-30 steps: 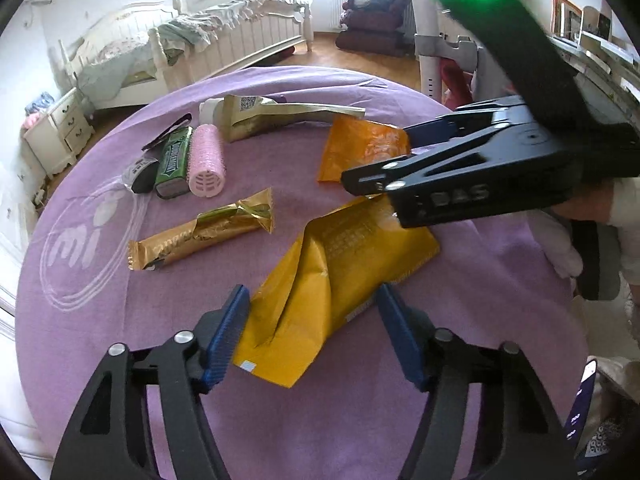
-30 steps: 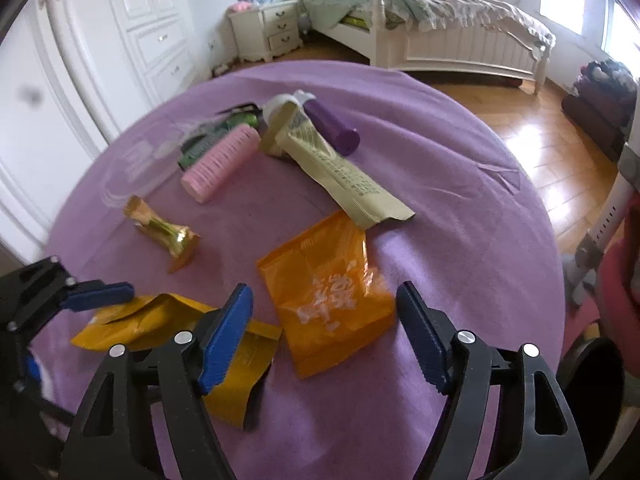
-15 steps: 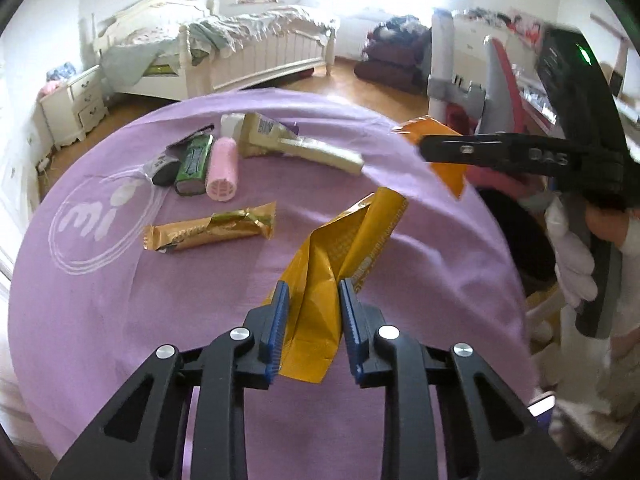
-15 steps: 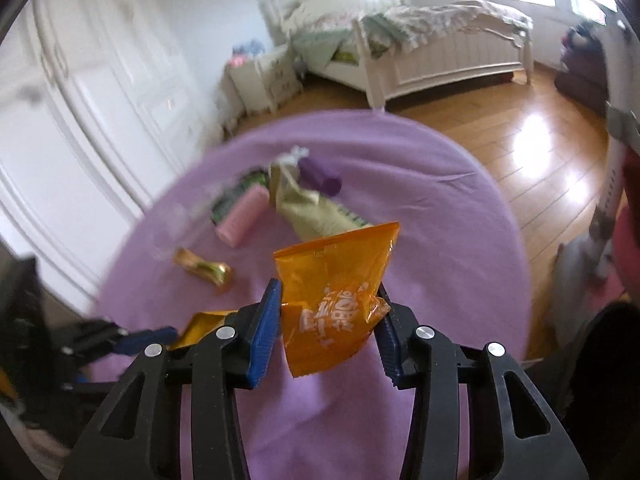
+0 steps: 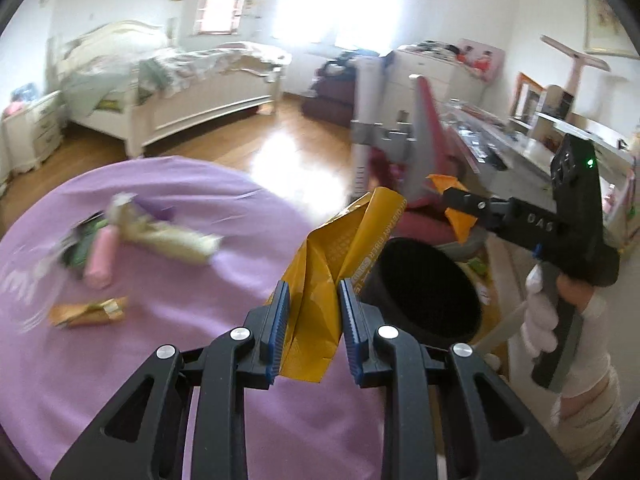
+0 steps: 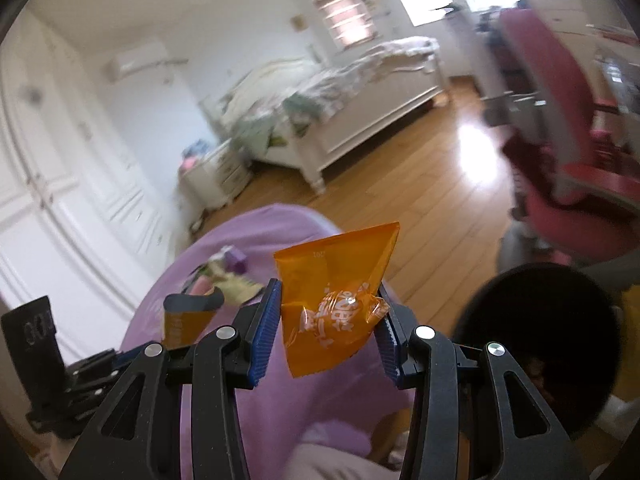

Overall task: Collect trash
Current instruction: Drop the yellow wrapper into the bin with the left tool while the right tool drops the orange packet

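Now the left gripper [image 5: 311,326] pinches a yellow bag [image 5: 328,268] tight between its blue pads [image 5: 276,328]. The bag is up in the air, over the edge of the purple table [image 5: 180,320], right beside the black bin [image 5: 424,284]. Over on the other side, the right gripper [image 6: 328,330] squeezes an orange bag [image 6: 332,300], also lifted up, with the bin just to its right. More trash sits on the table: a gold wrapper [image 5: 88,312], a pink roller [image 5: 100,258] and a pale packet [image 5: 168,236].

left tool [image 5: 311,326] clamping yellow wrapper [image 5: 328,264], black bin [image 5: 424,284] beside
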### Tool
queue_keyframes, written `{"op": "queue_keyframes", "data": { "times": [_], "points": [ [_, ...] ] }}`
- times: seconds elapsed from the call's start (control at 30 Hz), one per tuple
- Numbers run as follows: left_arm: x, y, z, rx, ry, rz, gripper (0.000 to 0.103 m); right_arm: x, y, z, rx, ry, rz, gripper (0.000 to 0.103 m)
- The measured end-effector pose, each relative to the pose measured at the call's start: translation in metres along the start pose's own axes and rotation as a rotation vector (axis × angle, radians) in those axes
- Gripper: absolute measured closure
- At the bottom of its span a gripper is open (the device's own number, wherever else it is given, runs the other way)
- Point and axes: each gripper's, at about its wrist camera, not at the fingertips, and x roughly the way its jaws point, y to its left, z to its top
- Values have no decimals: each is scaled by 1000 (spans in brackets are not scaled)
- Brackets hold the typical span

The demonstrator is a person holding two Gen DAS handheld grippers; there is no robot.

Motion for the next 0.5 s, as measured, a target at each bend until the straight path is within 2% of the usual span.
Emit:
{"op": "queue_keyframes", "data": {
  "times": [0.27, 0.5],
  "points": [
    [68, -87, 26, 83, 55, -175, 77, -50, -88, 3, 121, -86, -103, 59],
    [123, -140, 32, 127, 133, -259, 77, -81, -155, -8, 219, -129, -172, 59]
  ]
}}
